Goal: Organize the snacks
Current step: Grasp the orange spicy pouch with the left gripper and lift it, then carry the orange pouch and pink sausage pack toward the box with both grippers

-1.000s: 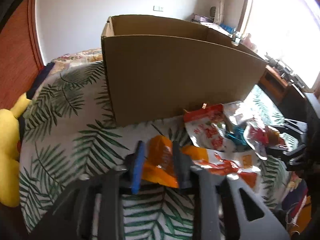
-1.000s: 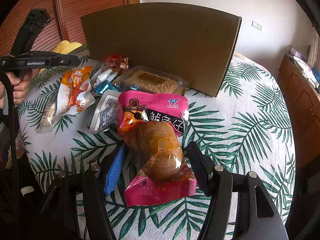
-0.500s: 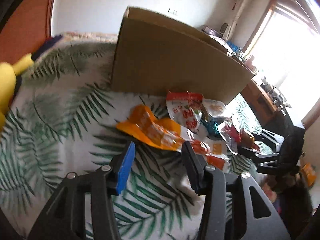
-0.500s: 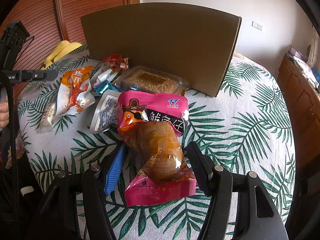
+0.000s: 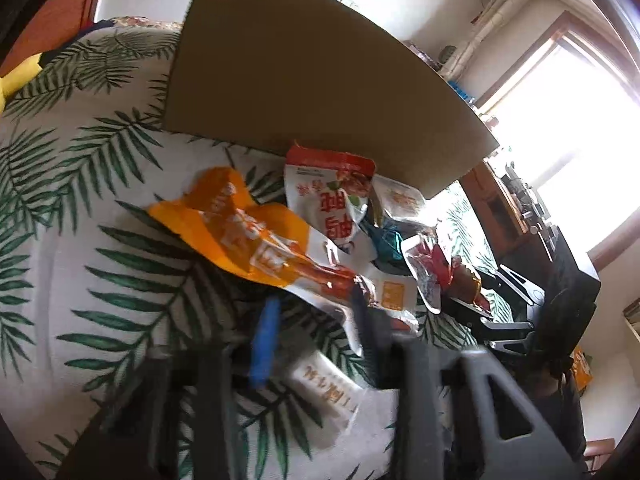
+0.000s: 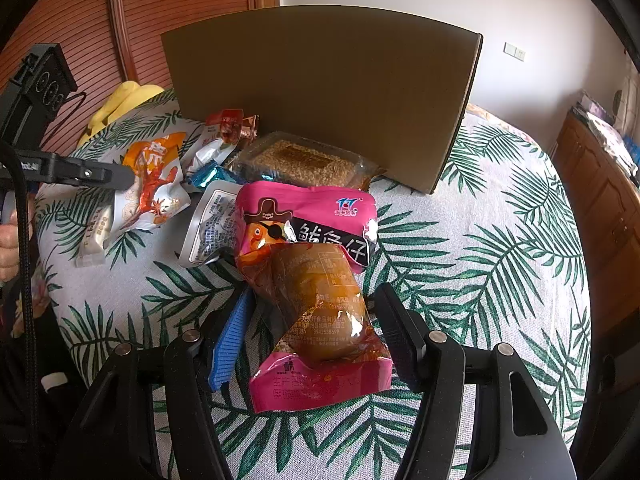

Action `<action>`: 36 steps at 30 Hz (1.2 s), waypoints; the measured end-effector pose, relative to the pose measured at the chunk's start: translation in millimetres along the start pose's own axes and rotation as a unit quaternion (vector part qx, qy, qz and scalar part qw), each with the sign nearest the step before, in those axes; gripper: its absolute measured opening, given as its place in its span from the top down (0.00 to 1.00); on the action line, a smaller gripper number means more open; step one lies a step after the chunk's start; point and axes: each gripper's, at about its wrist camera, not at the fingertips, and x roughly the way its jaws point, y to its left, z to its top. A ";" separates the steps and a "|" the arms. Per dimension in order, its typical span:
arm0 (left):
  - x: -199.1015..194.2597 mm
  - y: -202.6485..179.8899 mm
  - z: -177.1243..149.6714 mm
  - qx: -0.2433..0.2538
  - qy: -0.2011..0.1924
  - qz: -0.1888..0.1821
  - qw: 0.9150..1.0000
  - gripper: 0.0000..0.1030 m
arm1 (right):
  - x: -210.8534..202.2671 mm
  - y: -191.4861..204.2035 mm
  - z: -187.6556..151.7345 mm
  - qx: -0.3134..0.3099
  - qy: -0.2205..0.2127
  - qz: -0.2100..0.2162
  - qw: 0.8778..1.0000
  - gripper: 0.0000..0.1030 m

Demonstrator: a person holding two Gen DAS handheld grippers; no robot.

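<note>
Left gripper [image 5: 316, 320] tilted down, fingers closing by orange packet [image 5: 240, 232].

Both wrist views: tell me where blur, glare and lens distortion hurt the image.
Left wrist view: motion blur smears the left gripper fingers and the white packet under them, the window is blown out white, and the cardboard box bows from the fisheye.
Right wrist view: sharp and evenly lit, with small glare spots on the pink snack bag; the box edges curve here too.
</note>
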 end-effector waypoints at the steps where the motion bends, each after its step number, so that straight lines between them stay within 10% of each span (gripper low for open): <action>1: 0.8 -1.3 -1.4 0.001 -0.002 -0.009 1.000 0.88 | 0.0 0.0 0.0 0.000 0.000 0.000 1.000 0.38; 36: -83.9 -57.5 6.6 0.151 -0.113 -0.010 0.982 1.00 | -46.0 30.3 7.9 -0.025 -0.080 -0.028 0.996 0.54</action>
